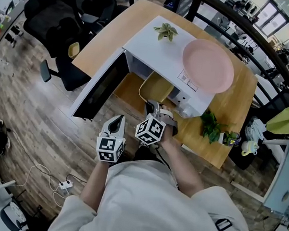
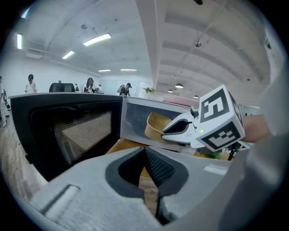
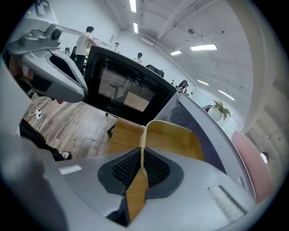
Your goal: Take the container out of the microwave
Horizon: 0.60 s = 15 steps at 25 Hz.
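On the table stands the microwave, door open to its left, container at its opening, plate and plant on top

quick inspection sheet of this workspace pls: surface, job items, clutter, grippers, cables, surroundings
surface: wooden table, carrying the microwave
job's things: white microwave, door open; tan container at its opening
clutter: pink plate and small plant on top of the microwave; leafy plant on the table
grippers: right hand-held gripper shut on the container's rim; left hand-held gripper shut, holding nothing
cables: power strip with white cable on the floor
surroundings: office chairs, railing
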Motion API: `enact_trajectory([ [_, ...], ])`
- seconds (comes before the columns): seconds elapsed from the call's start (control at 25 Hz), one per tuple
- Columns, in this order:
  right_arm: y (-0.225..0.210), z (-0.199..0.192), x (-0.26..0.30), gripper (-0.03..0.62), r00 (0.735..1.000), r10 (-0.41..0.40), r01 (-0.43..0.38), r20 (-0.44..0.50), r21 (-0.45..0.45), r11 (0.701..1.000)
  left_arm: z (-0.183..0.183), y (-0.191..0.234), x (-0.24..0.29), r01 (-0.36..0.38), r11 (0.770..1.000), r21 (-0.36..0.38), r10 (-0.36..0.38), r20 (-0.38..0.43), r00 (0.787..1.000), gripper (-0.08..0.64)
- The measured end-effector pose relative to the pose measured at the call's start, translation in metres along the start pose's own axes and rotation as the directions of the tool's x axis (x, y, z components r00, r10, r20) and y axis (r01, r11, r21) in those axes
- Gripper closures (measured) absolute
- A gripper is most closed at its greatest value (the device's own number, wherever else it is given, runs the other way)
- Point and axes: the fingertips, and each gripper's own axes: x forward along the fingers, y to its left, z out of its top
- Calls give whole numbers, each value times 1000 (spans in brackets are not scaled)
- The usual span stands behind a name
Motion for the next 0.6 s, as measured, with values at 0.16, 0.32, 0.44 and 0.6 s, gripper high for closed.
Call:
enact_trajectory([
  [0.16, 9, 0, -4, 557, 1000, 8, -8, -9, 2, 1000, -1, 2, -3, 18, 1000, 0, -18, -2, 1000, 557],
  [0.32, 18, 0, -8, 558, 1000, 4, -4, -18, 10, 1000, -7, 7, -5, 43, 999, 0, -43, -13, 999, 557],
  [0.44, 27, 2, -12, 558, 1000, 0, 0, -26, 14, 1000, -9, 9, -7, 65, 998, 6, -65, -18, 998, 557],
  [0.6, 31, 7, -15, 557, 999, -20, 20, -35, 24, 1000, -7, 14, -9, 95, 995, 22, -95, -14, 995, 557],
])
